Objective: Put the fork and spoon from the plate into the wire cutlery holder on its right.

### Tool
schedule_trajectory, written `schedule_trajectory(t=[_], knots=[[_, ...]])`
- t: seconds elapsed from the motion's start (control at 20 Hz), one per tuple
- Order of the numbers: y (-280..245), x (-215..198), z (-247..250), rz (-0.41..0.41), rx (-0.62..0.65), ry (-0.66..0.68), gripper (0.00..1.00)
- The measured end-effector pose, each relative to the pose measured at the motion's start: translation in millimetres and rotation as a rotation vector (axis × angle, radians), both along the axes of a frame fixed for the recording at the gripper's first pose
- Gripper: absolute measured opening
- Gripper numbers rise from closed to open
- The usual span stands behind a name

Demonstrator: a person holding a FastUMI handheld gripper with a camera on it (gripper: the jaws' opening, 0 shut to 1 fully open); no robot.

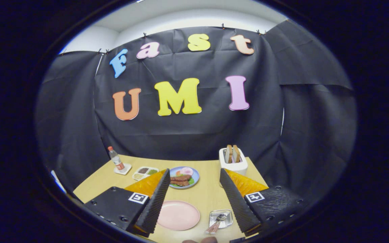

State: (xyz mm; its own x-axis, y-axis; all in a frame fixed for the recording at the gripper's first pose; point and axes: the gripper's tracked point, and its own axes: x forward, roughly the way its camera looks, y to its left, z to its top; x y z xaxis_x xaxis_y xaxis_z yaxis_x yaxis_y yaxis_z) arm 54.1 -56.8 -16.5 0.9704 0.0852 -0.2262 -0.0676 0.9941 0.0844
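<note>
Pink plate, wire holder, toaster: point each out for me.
Pink plate (177, 215): gripper view, bare middle, between the fingers.
Wire holder (228, 214): gripper view, far rim, cutlery inside.
Toaster (234, 165): gripper view, white front wall.
Gripper (194, 175): open.

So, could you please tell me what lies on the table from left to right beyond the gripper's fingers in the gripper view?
Bottle → divided snack tray → blue plate of food → toaster. The gripper is open, holding nothing.
</note>
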Motion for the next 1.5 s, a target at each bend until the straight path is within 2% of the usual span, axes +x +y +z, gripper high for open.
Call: schedule_trajectory(t=[0.35, 1.0, 1.5], knots=[[4, -11, -22, -0.029, 0.016, -0.019, 0.90], [17, -24, -2, 0.008, -0.041, -0.095, 0.90], [23, -17, 4, 0.009, -0.049, -0.120, 0.91]])
